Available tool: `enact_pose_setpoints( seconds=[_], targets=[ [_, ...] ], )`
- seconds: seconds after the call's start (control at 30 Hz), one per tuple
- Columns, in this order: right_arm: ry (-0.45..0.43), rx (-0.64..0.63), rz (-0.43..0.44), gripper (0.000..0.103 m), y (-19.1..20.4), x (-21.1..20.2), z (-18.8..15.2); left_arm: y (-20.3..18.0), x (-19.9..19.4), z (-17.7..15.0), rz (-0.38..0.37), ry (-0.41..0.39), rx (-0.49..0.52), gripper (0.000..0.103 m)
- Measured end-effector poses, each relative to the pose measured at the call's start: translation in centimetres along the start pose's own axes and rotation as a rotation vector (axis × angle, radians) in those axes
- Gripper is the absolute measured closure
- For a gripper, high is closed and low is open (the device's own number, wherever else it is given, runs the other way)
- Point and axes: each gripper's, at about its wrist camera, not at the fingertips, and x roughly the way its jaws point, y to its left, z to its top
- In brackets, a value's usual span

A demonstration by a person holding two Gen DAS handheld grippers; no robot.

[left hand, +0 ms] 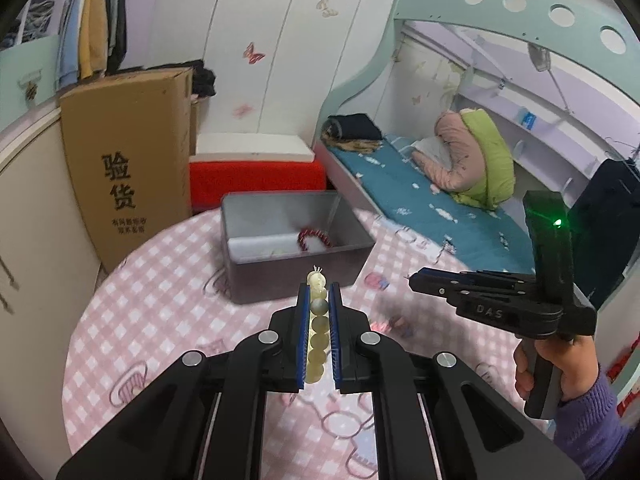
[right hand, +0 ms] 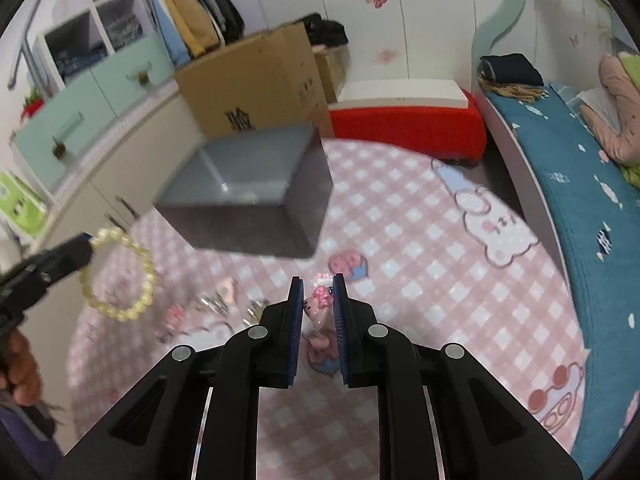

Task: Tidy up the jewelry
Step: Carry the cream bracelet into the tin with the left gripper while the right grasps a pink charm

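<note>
My left gripper [left hand: 319, 294] is shut on a pale yellow bead bracelet [left hand: 316, 332], held above the pink checked cloth [left hand: 160, 312]. The bracelet hangs as a ring from that gripper in the right wrist view [right hand: 120, 276]. An open grey box [left hand: 296, 236] stands just beyond it, with a red bead bracelet [left hand: 314, 238] inside. My right gripper [right hand: 316, 286] is shut on a small pink kitten charm [right hand: 318, 306]; in the left wrist view it [left hand: 420, 280] hovers right of the box.
Small pink and silver trinkets [right hand: 216, 304] lie on the cloth left of my right gripper. A tall cardboard carton [left hand: 128, 168] stands behind the box at left, a red stool [left hand: 256, 180] behind it, and a bed [left hand: 432, 208] runs along the right.
</note>
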Motion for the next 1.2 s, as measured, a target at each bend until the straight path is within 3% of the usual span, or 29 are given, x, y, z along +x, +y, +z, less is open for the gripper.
enact_pose_setpoints(
  seconds=[0.27, 0.53, 0.9, 1.2],
  targets=[
    [-0.058, -0.028, 0.033, 0.087, 1.8, -1.8, 4.1, -0.7, 0.5, 5.1, -0.023, -0.046, 0.042, 0.096],
    [-0.034, -0.05, 0.07, 0.087, 4.1, 1.0, 7.8, 0.4, 3.5, 9.1, 0.016, -0.036, 0.032, 0.096],
    [0.077, -0.038, 0.076, 0.087, 4.5, 7.7, 8.1, 3.4, 10.2, 6.8, 0.069, 0.123, -0.008, 0.095],
    [0.108, -0.026, 0.076, 0.087, 4.4, 9.4, 7.4, 4.0, 11.4, 5.8, 0.07, 0.158, -0.011, 0.095]
  ],
)
